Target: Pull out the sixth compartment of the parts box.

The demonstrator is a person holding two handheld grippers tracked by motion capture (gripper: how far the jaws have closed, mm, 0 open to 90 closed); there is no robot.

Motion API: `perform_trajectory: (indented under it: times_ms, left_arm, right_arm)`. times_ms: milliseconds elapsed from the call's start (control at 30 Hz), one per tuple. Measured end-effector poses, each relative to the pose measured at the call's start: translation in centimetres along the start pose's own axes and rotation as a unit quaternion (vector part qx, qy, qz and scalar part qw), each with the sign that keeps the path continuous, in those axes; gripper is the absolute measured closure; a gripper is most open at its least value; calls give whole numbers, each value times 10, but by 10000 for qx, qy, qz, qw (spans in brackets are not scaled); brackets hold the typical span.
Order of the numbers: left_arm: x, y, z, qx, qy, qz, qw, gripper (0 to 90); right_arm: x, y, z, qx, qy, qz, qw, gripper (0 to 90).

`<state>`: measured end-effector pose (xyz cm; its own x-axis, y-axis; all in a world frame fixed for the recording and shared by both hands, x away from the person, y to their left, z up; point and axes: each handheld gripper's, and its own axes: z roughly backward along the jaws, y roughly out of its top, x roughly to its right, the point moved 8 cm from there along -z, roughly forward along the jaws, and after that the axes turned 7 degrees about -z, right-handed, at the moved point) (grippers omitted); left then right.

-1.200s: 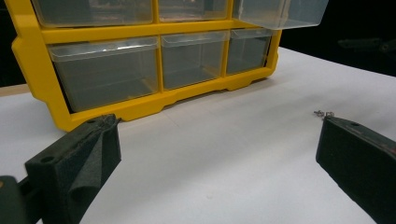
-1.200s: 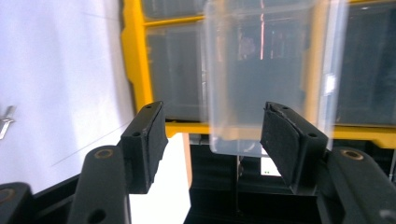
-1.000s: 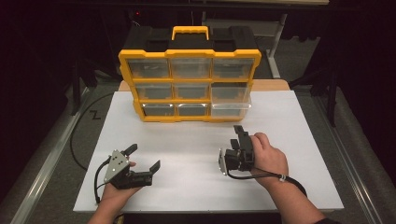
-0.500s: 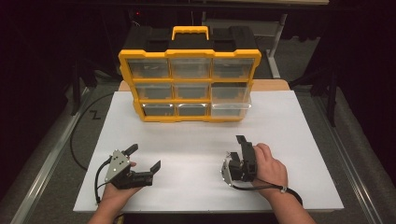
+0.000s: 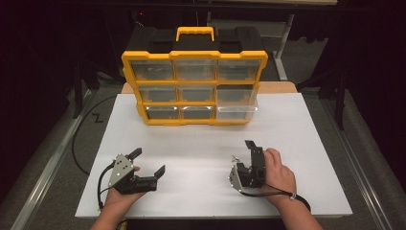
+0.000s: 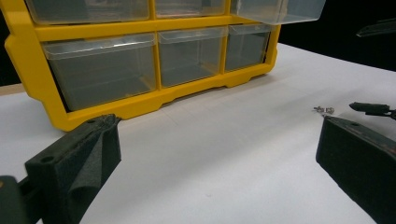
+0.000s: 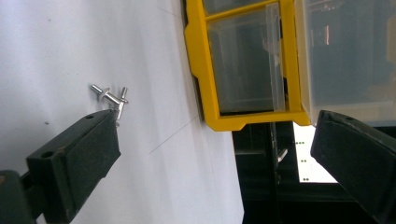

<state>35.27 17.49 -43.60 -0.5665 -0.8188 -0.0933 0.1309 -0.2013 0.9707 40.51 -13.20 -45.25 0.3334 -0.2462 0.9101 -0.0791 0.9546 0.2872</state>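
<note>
Right gripper view: jaws of right gripper (image 7: 210, 154), just opened wide, nothing gripped, two rivets (image 7: 110, 97) released onto white table (image 7: 70, 42), likely delivered.

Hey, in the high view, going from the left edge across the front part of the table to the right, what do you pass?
Black cable loop → left gripper, jaws open → bare white tabletop → small metal rivets → right gripper, jaws just opened wide with nothing between them → the hand holding it.
</note>
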Motion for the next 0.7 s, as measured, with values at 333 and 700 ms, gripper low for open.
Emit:
perform_trajectory:
  times_ms: [333,700]
  left_arm:
    - [0,0,0,5,6,-3,10000,6]
    - [0,1,1,44,11,14,10000,6]
  right_arm:
    - [6,-11,-3,20,219,-989,9949,10]
    - [12,-22,-6,57,499,-2363,9704,10]
